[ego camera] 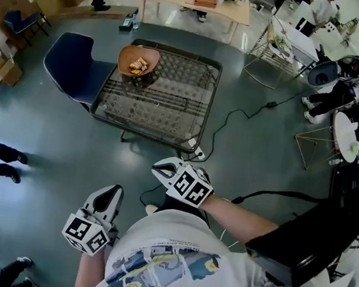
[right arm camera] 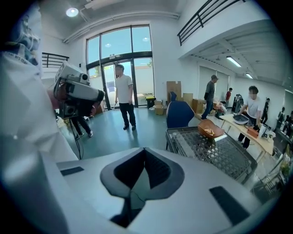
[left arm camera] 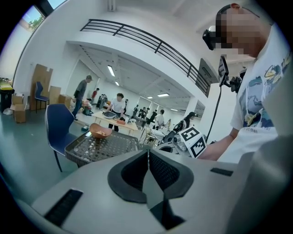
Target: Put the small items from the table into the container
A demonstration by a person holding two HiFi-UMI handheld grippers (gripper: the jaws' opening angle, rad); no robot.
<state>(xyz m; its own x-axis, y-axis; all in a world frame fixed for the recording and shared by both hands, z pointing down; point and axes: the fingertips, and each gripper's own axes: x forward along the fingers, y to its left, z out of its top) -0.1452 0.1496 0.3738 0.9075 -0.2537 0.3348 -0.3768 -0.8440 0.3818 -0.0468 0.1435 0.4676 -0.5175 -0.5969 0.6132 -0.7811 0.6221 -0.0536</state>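
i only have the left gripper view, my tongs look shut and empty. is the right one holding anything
observer: no, the right tongs are shut with nothing between them.
operator: anything on the floor between me and the table
observer: yes, a white power strip lies by the table's near corner, with a black cable running off to the right.
operator: anyone standing around that i can't see
observer: a person in a white shirt stands before the glass doors, apart from the table.
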